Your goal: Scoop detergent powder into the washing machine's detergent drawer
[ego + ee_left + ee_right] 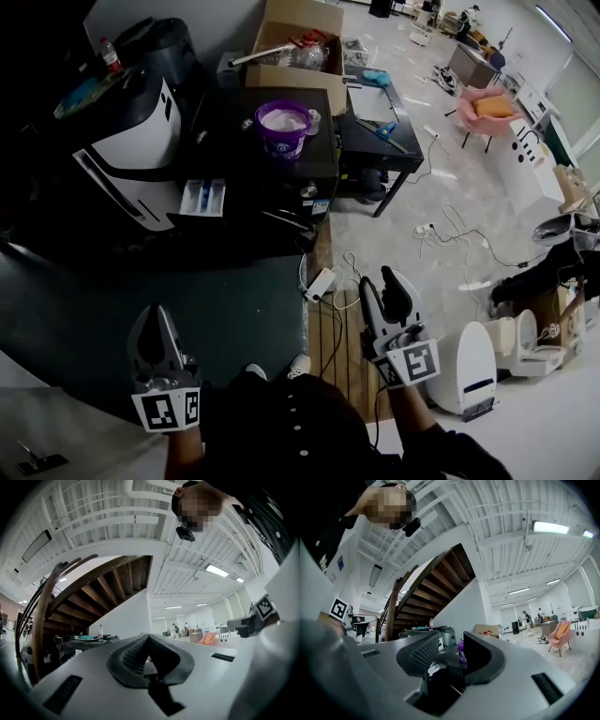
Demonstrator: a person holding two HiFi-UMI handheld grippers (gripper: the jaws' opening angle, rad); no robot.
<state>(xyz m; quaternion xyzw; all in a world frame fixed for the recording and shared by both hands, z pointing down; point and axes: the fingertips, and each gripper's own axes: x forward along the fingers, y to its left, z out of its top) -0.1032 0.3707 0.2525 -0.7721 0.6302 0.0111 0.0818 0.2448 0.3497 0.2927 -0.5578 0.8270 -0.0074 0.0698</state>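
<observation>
In the head view both tools sit low in the frame, well apart from the machine. The left hand-held gripper is at about 7 o'clock, and the right hand-held gripper is at about 5 o'clock. Each points roughly level towards the far side of the room.

The left gripper view shows the left hand-held gripper clenched, its ribbed pads meeting at a point with nothing between them. The right gripper view shows the right hand-held gripper released, its jaws standing apart and gripping nothing. The purple tub appears far off through the gap.

The washing machine, white and black, stands at 10 o'clock in the head view. Its detergent drawer is pulled out from the front, white with a blue compartment. The purple tub, with pale powder inside, stands upright at 12 o'clock on a dark worktop, to the right of the machine and apart from the drawer.

A cardboard box sits behind the tub. A white power strip lies on the floor at the worktop's near corner, and a pink chair stands far off at 2 o'clock
</observation>
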